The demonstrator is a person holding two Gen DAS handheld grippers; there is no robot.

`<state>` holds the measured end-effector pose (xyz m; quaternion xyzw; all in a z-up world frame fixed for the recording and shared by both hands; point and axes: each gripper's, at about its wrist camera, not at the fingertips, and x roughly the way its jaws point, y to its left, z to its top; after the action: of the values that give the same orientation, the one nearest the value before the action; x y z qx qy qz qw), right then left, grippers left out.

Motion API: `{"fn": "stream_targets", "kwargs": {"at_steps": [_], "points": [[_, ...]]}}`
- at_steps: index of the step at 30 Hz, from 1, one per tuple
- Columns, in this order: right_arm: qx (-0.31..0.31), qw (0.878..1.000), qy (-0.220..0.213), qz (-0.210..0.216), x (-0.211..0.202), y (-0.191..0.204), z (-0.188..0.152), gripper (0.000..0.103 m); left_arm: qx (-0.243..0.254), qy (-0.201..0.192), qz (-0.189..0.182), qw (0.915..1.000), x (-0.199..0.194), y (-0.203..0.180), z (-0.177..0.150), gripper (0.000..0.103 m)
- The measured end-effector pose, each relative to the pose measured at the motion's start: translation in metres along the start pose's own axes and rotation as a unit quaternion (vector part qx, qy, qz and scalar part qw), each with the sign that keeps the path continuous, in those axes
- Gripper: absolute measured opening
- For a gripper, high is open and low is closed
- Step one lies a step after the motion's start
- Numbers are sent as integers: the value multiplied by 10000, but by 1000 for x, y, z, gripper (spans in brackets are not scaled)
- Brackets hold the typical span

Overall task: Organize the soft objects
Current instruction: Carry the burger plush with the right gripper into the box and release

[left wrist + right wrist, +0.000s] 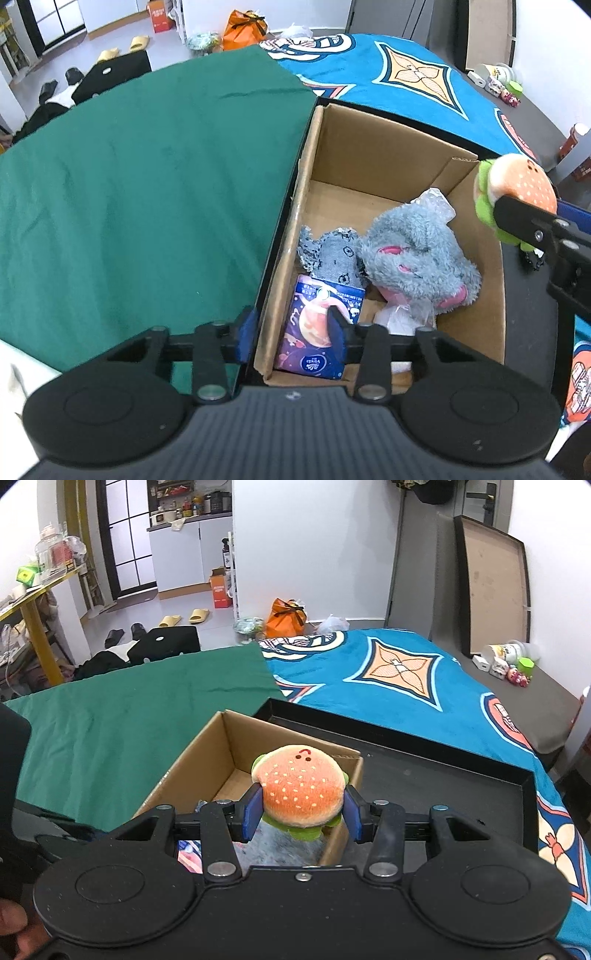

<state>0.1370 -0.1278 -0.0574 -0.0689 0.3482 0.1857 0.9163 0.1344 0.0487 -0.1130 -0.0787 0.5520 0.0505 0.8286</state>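
Progress well along: grey plush [417,254], denim pouch [334,260], tissue pack [319,332] already in cardboard box [476,314], one each. Burger plush [300,786] clamped in right gripper [302,814] above box, not yet dropped. Left gripper [291,332] straddling box wall; grip on it unclear. No soft items visible outside.

Purple tissue pack [320,328] in cardboard box: round blue logo reads "Vinda"; other print too small to read.
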Motion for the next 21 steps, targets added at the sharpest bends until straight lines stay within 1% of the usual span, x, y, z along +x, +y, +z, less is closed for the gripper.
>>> {"fn": "stream_targets", "kwargs": {"at_steps": [5,7,8,9,10,13,21], "points": [[-137,9998,-110,132,1,8,6,47,-109,52,53,9999,4,4,0,21],[-153,9997,-154,144,2,11,10,50,-133,61,95,9998,5,5,0,18],[-169,9996,-179,158,2,12,11,53,-158,70,111,9998,6,6,0,16],[-198,9995,-175,150,3,13,11,65,-186,77,127,9997,6,7,1,15],[-249,9995,-159,120,4,14,11,71,-212,82,137,9996,7,8,1,14],[-302,9994,-133,76,3,14,7,73,-258,82,142,9995,7,9,1,13],[-45,10000,53,12,-1,-2,-11,73,-256,62,138,9996,5,8,1,13]]}}
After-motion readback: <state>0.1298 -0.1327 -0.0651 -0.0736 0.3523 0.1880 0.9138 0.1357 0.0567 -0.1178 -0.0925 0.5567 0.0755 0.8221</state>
